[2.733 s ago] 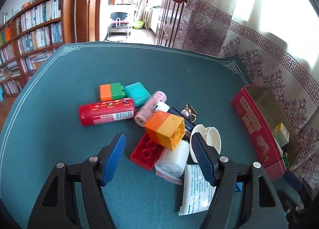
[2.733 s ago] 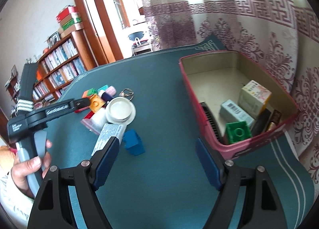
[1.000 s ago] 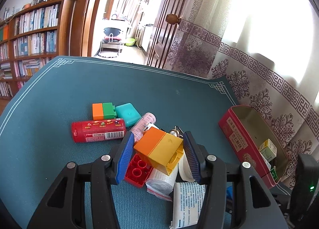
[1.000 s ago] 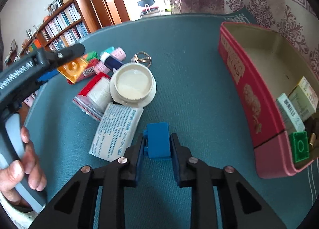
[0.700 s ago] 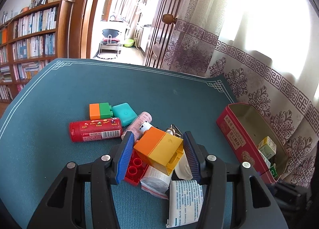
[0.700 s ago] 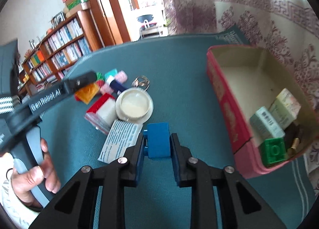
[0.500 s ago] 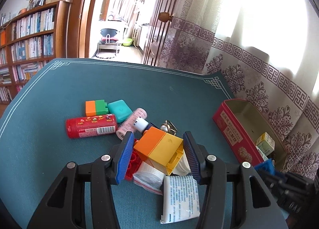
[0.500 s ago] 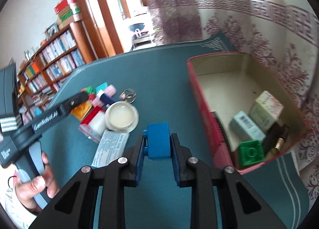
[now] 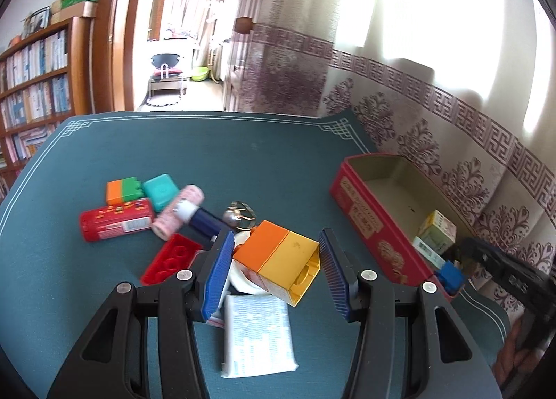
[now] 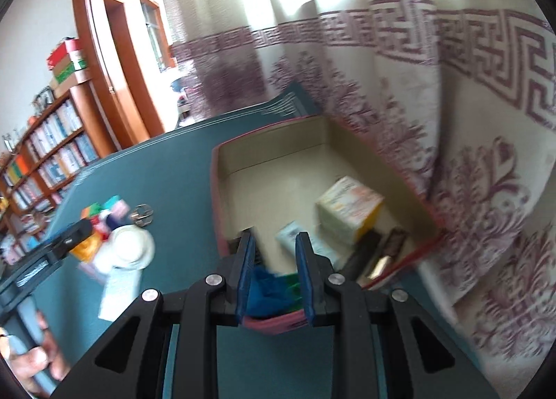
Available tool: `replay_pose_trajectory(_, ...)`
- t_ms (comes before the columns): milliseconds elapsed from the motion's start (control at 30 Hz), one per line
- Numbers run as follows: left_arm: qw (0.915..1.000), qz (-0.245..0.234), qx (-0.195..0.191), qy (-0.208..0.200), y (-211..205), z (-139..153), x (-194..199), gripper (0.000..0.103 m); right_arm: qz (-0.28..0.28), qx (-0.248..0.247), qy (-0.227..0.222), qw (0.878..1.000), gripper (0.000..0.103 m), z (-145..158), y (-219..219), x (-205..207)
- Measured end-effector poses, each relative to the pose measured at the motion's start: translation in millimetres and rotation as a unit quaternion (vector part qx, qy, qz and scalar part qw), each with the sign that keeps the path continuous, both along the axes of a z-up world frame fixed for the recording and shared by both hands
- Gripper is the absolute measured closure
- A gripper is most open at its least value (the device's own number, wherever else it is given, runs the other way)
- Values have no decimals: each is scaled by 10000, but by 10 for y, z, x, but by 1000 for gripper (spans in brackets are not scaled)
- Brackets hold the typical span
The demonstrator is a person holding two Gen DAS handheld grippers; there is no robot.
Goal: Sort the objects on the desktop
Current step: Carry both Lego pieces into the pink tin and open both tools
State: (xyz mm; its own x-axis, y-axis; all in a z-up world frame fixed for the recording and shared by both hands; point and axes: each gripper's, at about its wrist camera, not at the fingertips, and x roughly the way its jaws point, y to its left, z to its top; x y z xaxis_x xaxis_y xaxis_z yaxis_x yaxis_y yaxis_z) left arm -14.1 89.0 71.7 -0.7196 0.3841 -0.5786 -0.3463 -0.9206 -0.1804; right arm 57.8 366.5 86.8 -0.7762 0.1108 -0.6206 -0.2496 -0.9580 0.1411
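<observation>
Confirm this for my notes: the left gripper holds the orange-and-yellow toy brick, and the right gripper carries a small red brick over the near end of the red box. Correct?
Not quite. The small brick in the right gripper is blue, not red, as the right wrist view shows. The rest stands: it is over the near end of the red box, and the left gripper holds the orange-and-yellow toy brick.

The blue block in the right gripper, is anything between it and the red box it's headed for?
Nothing visible blocks it. The blue block hangs over the red box's near end, clamped in the right gripper; a green block lies beneath.
</observation>
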Motion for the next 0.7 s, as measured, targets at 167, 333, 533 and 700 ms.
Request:
replay_pose_trajectory(167,9998,-167,-109,48,186,38,65,49,-221,-235,-115,9994,76,-85,321,-7)
replay_pose_trajectory(333,9992,-307,-233,56,398,64,91,49,-82,-238,-150,9996,76,-136,373,7)
replay_pose_trajectory(533,9976,-589,-351,120,715,123,165,49,209,102,-535,9983,76,-282,367,-130)
replay_pose_trajectory(700,9959,-767,-428,229,940,181,223,49,758,845,-1068,9878,61,-317,181,-272)
